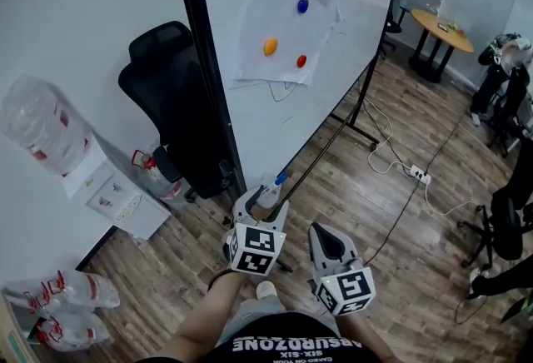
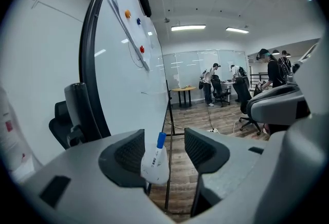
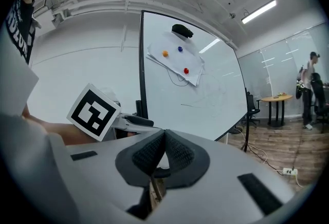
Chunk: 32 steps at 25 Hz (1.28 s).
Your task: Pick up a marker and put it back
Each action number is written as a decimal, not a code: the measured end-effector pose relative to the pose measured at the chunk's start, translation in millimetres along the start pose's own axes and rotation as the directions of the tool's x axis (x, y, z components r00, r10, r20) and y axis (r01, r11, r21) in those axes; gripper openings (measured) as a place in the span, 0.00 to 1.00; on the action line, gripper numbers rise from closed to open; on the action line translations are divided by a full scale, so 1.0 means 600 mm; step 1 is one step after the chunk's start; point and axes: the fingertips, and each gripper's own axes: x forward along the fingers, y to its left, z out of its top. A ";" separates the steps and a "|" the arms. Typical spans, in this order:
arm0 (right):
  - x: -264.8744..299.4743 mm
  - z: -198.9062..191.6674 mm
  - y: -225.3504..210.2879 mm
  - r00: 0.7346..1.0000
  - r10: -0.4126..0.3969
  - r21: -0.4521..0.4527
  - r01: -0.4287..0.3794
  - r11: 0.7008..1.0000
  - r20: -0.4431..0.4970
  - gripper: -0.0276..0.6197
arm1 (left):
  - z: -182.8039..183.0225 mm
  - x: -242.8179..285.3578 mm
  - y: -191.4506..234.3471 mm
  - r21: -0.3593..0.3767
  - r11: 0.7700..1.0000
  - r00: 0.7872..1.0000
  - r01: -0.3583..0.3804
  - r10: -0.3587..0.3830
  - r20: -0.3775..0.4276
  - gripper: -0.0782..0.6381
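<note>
In the head view, the left gripper (image 1: 263, 205) points at the bottom edge of the big white whiteboard (image 1: 333, 62). A fat white marker with a blue cap (image 1: 271, 189) stands right at the tips of its jaws, cap end up. I cannot tell what the marker rests on. The right gripper (image 1: 326, 238) is held just beside the left one, above the brown wooden floor (image 1: 400, 220), and away from the marker.

In the left gripper view, the jaws are wide apart. The marker (image 2: 156, 159) stands in the gap between them, close to the left jaw, maybe touching it. There is a clear gap between the marker and the right jaw, so nothing squeezes the marker.

In the right gripper view, the jaws are pressed together with nothing between them.

I think this is the grabbing step. It could also be the letting-go step, because the jaws look the same for both. To pick the marker up, the left jaws need to close on its white body and then lift it.
</note>
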 end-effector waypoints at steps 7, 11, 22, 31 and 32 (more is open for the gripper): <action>0.039 -0.008 -0.018 0.999 -0.033 0.000 0.033 0.999 0.004 0.04 | -0.014 0.048 0.016 0.036 0.999 0.999 0.027 -0.026 -0.030 0.43; 0.045 -0.010 -0.025 0.999 -0.044 0.000 0.044 0.999 0.006 0.04 | -0.023 0.069 0.015 0.056 0.998 0.998 0.036 -0.033 -0.052 0.43; 0.065 0.012 -0.071 1.000 -0.002 -0.007 0.001 1.000 -0.024 0.04 | -0.035 0.115 0.019 0.078 0.997 0.987 0.002 0.010 -0.163 0.43; 0.094 0.021 -0.085 0.998 0.051 -0.004 -0.051 0.999 -0.038 0.04 | -0.055 0.146 0.024 0.070 0.997 0.967 -0.013 0.030 -0.255 0.42; 0.096 0.019 -0.087 0.998 0.055 -0.001 -0.055 0.998 -0.040 0.04 | -0.058 0.150 0.023 0.074 0.997 0.964 -0.012 0.031 -0.263 0.42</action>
